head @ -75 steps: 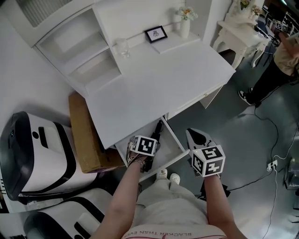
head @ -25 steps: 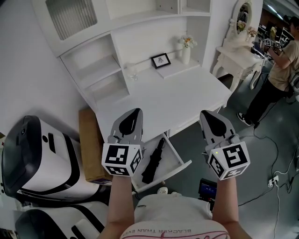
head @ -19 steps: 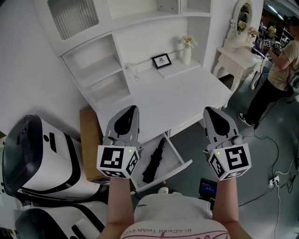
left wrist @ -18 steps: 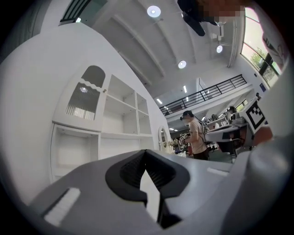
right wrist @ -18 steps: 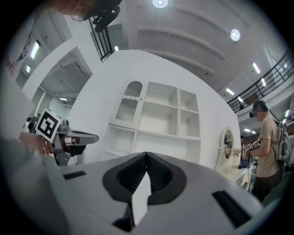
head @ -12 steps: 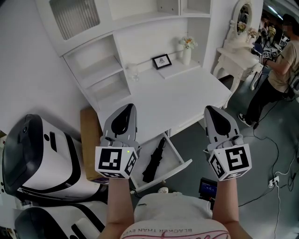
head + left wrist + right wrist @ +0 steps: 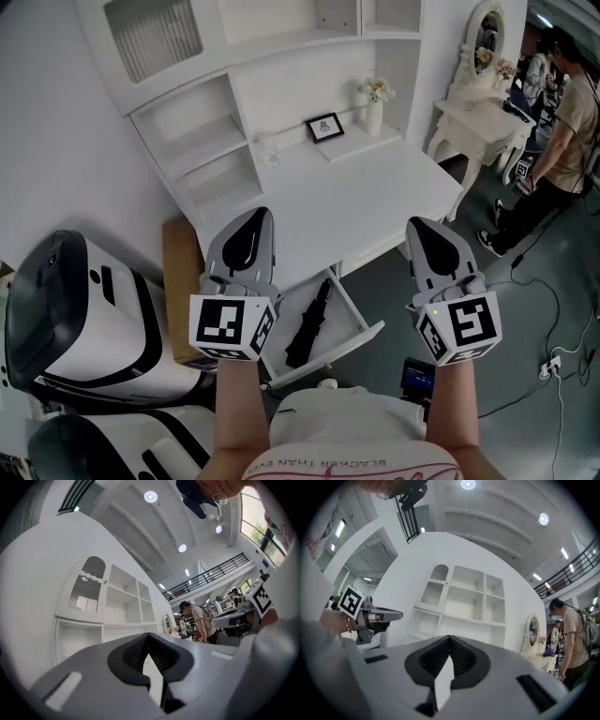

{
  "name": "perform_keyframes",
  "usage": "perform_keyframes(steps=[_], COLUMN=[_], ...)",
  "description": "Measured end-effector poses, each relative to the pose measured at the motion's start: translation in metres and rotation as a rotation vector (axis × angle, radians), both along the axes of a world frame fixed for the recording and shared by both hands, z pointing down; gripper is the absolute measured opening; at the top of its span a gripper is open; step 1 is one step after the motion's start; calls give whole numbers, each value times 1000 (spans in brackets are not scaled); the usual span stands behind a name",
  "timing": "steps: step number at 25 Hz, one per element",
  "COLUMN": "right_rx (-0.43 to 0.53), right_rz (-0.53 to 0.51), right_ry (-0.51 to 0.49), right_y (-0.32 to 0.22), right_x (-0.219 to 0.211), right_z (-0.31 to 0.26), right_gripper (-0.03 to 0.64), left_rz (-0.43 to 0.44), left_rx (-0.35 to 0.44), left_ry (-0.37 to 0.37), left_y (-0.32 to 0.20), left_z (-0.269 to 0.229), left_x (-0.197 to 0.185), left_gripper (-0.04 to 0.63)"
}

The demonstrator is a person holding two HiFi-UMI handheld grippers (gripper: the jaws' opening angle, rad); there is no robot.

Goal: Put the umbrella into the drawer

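The black folded umbrella (image 7: 307,324) lies lengthwise inside the open white drawer (image 7: 367,333) under the desk. Both grippers are held up above it, level, pointing at the desk and shelves. My left gripper (image 7: 257,215) is to the left of the drawer, shut with nothing in it. My right gripper (image 7: 416,226) is to the drawer's right, also shut and empty. In the left gripper view the jaws (image 7: 149,638) meet tip to tip; in the right gripper view the right gripper (image 7: 449,640) is closed the same way.
On the white desk (image 7: 356,202) stand a picture frame (image 7: 324,127), a flower vase (image 7: 375,101) and a glass (image 7: 270,147). A cardboard box (image 7: 174,281) and a white-and-black machine (image 7: 66,309) sit left. A person (image 7: 566,117), a dressing table (image 7: 476,111) and floor cables (image 7: 544,272) are right.
Three seconds ago the left gripper was down at the drawer by the umbrella; now both grippers are raised and empty. Over the last second they rose slightly. The person at right stepped closer.
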State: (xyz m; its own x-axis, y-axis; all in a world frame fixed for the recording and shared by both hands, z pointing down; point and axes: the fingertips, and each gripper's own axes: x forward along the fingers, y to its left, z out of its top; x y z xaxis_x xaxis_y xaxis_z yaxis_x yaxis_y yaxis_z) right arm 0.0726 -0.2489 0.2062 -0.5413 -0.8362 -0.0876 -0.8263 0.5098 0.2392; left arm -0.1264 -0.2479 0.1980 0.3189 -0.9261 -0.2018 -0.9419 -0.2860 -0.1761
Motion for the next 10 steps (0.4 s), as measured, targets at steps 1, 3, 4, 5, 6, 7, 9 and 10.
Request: perform_keyframes(steps=[1, 3, 4, 5, 6, 7, 9, 10], right_rx=[1, 1, 1, 0, 0, 0, -1, -2], right_rz=[-1, 0, 0, -1, -1, -2, -1, 0], right_ry=[1, 0, 0, 1, 2, 3, 2, 2], right_y=[0, 1, 2, 2, 2, 3, 2, 2], right_x=[0, 2, 2, 2, 2, 2, 4, 5], right_z=[0, 0, 0, 1, 2, 2, 4, 5], right_gripper=[6, 7, 6, 7, 7, 6, 8, 6], left_rz=[0, -2, -3, -4, -5, -4, -2, -1], left_rx=[-6, -17, -21, -23, -23, -23, -24, -25], left_ry=[-9, -28, -37, -44, -46, -46, -41, -39], left_y=[-1, -2, -2, -2, -3, -3, -4, -5], left_z=[1, 3, 4, 5, 5, 5, 5, 6], left_x=[2, 5, 7, 8, 9, 10, 12, 13], left_gripper=[9, 9, 9, 9, 9, 9, 9, 9])
